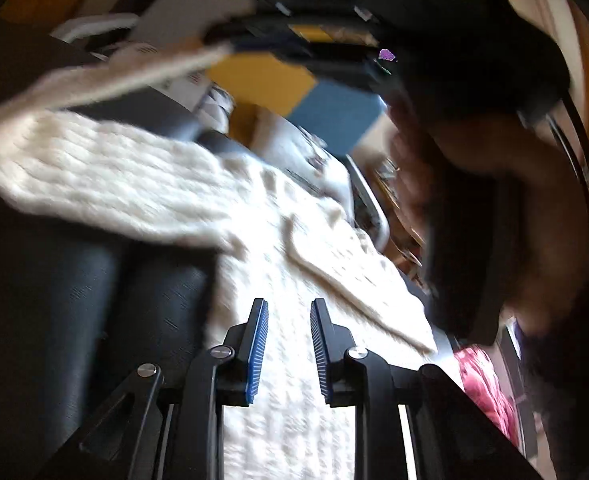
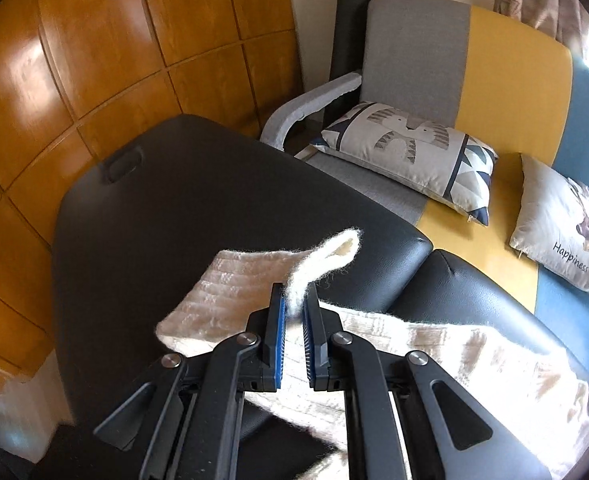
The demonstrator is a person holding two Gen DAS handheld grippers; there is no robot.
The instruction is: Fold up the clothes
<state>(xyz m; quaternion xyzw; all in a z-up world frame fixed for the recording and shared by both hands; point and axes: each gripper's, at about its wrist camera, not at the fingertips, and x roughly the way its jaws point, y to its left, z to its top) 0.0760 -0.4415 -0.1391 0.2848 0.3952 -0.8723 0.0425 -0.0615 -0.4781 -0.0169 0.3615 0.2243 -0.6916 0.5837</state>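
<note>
Left wrist view: at the far left a cream sleeve (image 1: 94,176) of the knitted sweater (image 1: 294,280) is seen lifted and stretched across the black padded table (image 1: 54,300), its cuff drawn up toward the right gripper (image 1: 294,40), which appears dark and blurred overhead. Further right, the sweater body is spread flat on the table. The left gripper (image 1: 289,344) is held above that body with its blue pads (image 1: 257,344) parted and nothing between them. A pink cloth (image 1: 486,384) is glimpsed at the lower right edge.

In the right wrist view, wooden wall panels (image 2: 74,80) fill the left, the table the middle, and a sofa (image 2: 494,80) with two cushions (image 2: 406,156) the right. The cuff (image 2: 314,268) is pinched between the nearly closed pads of the right gripper.

By this showing, folding is judged barely begun: one sleeve is being brought over, the body is not yet folded, and the other sleeve cannot be made out.
</note>
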